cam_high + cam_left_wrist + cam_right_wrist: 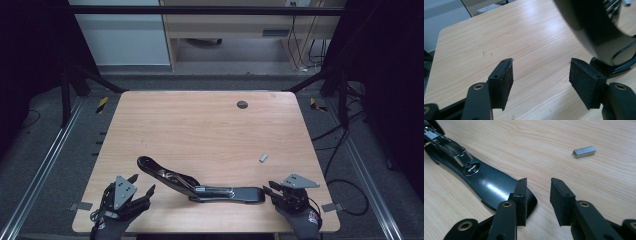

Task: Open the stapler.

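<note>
Both grippers, left (pixel 141 186) and right (pixel 268 189), are held open and empty beside the opened stapler (pixel 200 185); bare table (pixel 200 125) is seen toward twelve o'clock.

**Inspector A:** Table (pixel 200 125): pale wood-grain top, smooth, with a soft satin sheen under the light.

**Inspector B:** Agreed. Stapler (pixel 200 187), lying opened flat: glossy black plastic body that throws bright highlights, and a shiny bare-metal channel inside.

**Inspector A:** Strip of staples (pixel 584 151): grey metal, dull shine, smooth faces.

**Inspector B:** Right gripper (pixel 538 195): matt black plastic arms with brass-coloured rivets; the pads (pixel 560 197) look like coarse, dull black foam.

**Inspector A:** Left gripper (pixel 541 82): same finish, rough matt pads (pixel 505 85). Its top plate is flat grey, unpolished.
</note>
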